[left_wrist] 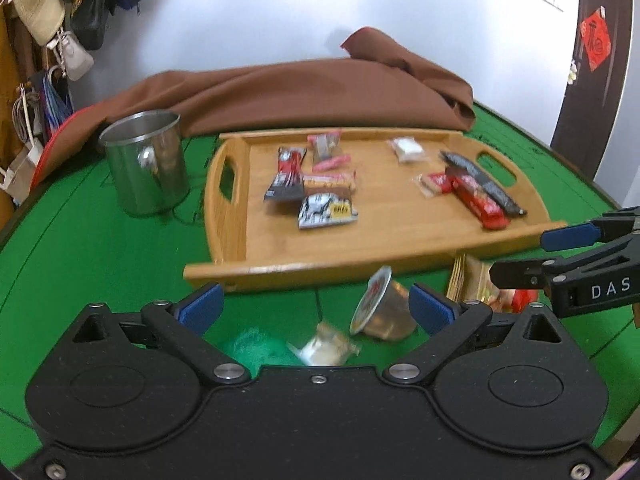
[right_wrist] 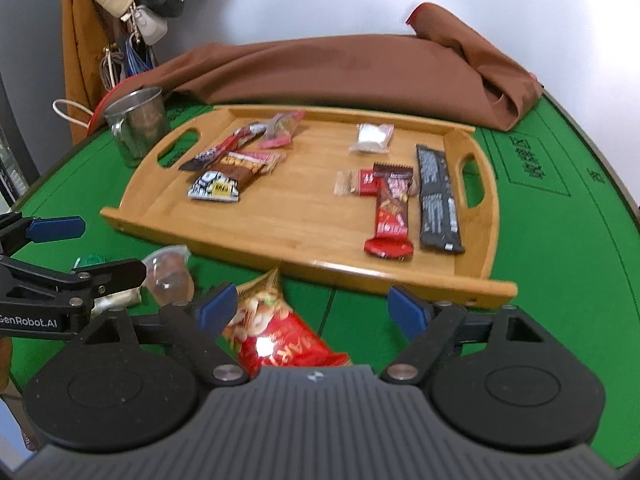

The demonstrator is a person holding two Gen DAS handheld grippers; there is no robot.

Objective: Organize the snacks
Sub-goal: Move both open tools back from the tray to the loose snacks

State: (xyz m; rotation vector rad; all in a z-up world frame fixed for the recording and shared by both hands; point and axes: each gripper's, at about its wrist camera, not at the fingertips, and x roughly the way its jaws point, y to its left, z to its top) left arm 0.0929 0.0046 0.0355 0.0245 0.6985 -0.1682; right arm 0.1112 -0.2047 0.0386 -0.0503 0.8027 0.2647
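Left gripper (left_wrist: 316, 306): its blue-padded fingers (left_wrist: 202, 307) stand wide apart with nothing pinched. It hangs over the near part of the green felt counter (left_wrist: 100, 264).
Under the left gripper: a small clear plastic cup with a foil lid (left_wrist: 380, 308) lies tipped on its side by the right finger. A small silvery wrapped snack (left_wrist: 326, 346) lies beside it, and a blurry green wrapped bit (left_wrist: 252, 346) is to its left. All three are on the counter, just in front of the tray's near edge.
Right gripper (right_wrist: 308, 308): its fingers (right_wrist: 218, 307) are wide apart too, holding nothing. A shiny red snack bag (right_wrist: 276, 332) lies on the counter below, close to the left finger. I cannot tell if they touch.
Light wooden tray with two cut-out handles (right_wrist: 296, 216): it sits in the middle of the counter. Snacks are already in it.
Left side of the tray: a little heap of bars and packets, with a black-and-white packet (right_wrist: 214, 188) at the front.
Right side of the tray: a long red bar (right_wrist: 390, 212) and a long black bar (right_wrist: 438, 200) lie side by side. A small white packet (right_wrist: 372, 136) lies farther back.
Shiny metal mug (left_wrist: 146, 160): stands upright on the counter, just beside the tray's left handle.
Brown cloth (left_wrist: 300, 88): bunched along the far edge of the counter, behind the tray.
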